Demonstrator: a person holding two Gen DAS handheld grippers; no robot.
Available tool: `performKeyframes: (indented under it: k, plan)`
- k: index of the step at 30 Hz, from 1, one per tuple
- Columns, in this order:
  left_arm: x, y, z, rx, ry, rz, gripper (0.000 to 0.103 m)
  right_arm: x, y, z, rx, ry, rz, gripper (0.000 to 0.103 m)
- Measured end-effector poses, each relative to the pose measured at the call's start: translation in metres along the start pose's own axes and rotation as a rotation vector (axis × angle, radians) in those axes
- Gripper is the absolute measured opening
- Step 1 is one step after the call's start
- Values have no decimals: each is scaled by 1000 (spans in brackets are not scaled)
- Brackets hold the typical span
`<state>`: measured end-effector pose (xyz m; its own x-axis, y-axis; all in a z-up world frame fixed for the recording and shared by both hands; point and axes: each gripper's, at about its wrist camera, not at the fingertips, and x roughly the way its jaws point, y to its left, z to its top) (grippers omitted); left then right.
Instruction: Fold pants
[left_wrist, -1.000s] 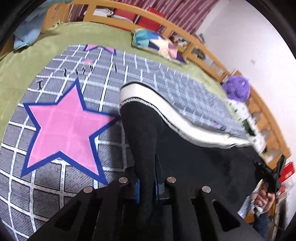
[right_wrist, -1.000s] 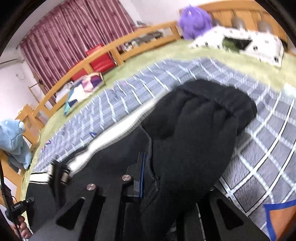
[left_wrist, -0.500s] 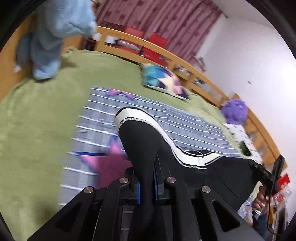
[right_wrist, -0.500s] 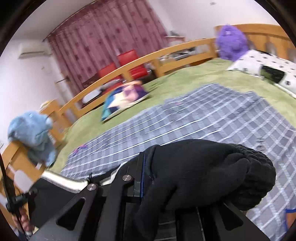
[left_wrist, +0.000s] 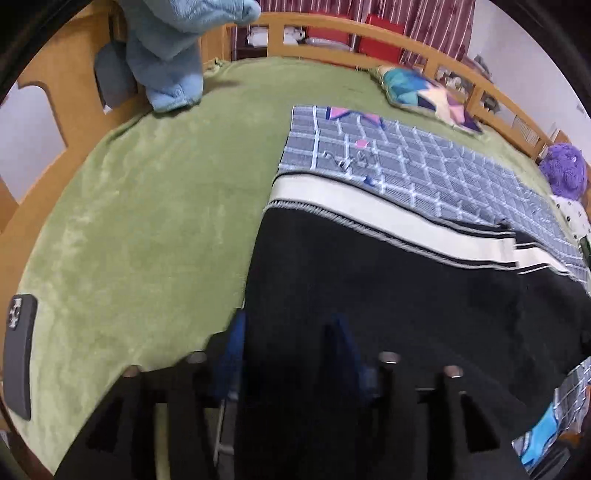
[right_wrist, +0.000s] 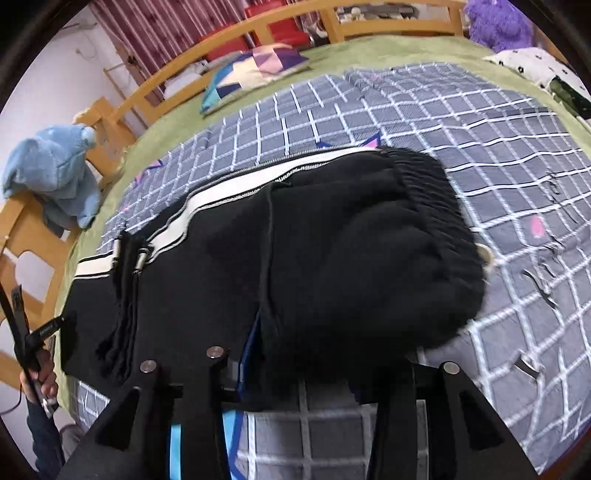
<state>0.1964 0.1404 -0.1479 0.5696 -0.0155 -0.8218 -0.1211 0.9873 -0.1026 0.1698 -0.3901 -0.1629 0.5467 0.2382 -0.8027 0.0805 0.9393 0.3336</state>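
One pair of black pants (left_wrist: 388, 280) with a white side stripe lies on the checked blanket (left_wrist: 424, 173) of the bed, spread ahead of both tools. The left tool (left_wrist: 291, 343) has just been opening, its two pads apart with cloth between. The right tool (right_wrist: 306, 354) likewise has just parted around the bunched waistband (right_wrist: 436, 206). One blue plush (right_wrist: 55, 173) sits far left.

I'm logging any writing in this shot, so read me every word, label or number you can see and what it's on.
None can be read.
Phone case: a white mark near its top, too blurred to read.
Checked blanket: small dark marks, too blurred to tell if letters.
Black pants: no lettering visible.
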Motion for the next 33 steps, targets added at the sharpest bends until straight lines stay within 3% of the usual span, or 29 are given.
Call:
performKeyframes:
  k: [1, 4, 7, 11, 13, 14, 15, 16, 18, 19, 21, 23, 25, 27, 28, 30, 31, 32, 33]
  plan:
    - [-9, -4, -3, 4, -21, -15, 65, -8, -4, -4, 13, -19, 9, 46]
    - [-24, -18, -14, 40, -63, -52, 66, -21, -23, -9, 116, -75, 93, 49]
    - [-26, -38, -24, 69, -67, -98, 67, -14, -41, -8, 249, -79, 197, 56]
    - [-15, -60, -33, 148, -50, -108, 67, 7, -50, 5, 370, -64, 245, 58]
    - [-8, -64, -38, 159, -28, -101, 67, 21, -53, 14, 431, -44, 245, 58]
    - [-6, -65, -38, 156, -15, -101, 67, 25, -53, 19, 452, -44, 232, 50]
    - [-4, -63, -37, 147, -11, -106, 67, 26, -50, 24, 451, -61, 194, 39]
    - [-6, -61, -37, 141, -16, -108, 67, 23, -46, 30, 403, -88, 170, 17]
    - [-12, -56, -35, 127, -51, -116, 67, 6, -22, 47, 197, -162, 86, 15]
    - [-15, -53, -36, 121, -66, -124, 67, -13, -11, 51, 100, -245, 87, 14]
    - [-16, -50, -36, 104, -67, -157, 67, -35, -5, 50, 36, -335, 142, 16]
    - [-12, -51, -36, 88, -37, -176, 67, -26, -5, 47, 14, -282, 75, 25]
    - [-6, -53, -38, 91, -3, -187, 67, 3, -18, 39, -9, -118, -16, 25]
    - [-3, -56, -41, 106, 21, -188, 67, 25, -35, 24, 21, 26, -2, 22]
    - [-3, -57, -43, 110, 28, -184, 67, 22, -40, 15, 30, 24, 46, 22]
    - [-4, -59, -45, 114, 32, -187, 67, 8, -36, 5, 0, 32, 30, 31]
    - [-7, -60, -46, 115, 27, -191, 67, 3, -33, 3, -16, 51, 15, 41]
    - [-9, -60, -47, 116, 21, -194, 67, -1, -31, 1, -22, 64, -24, 58]
    - [-12, -61, -49, 118, 12, -200, 67, -9, -31, -3, -21, 55, -84, 63]
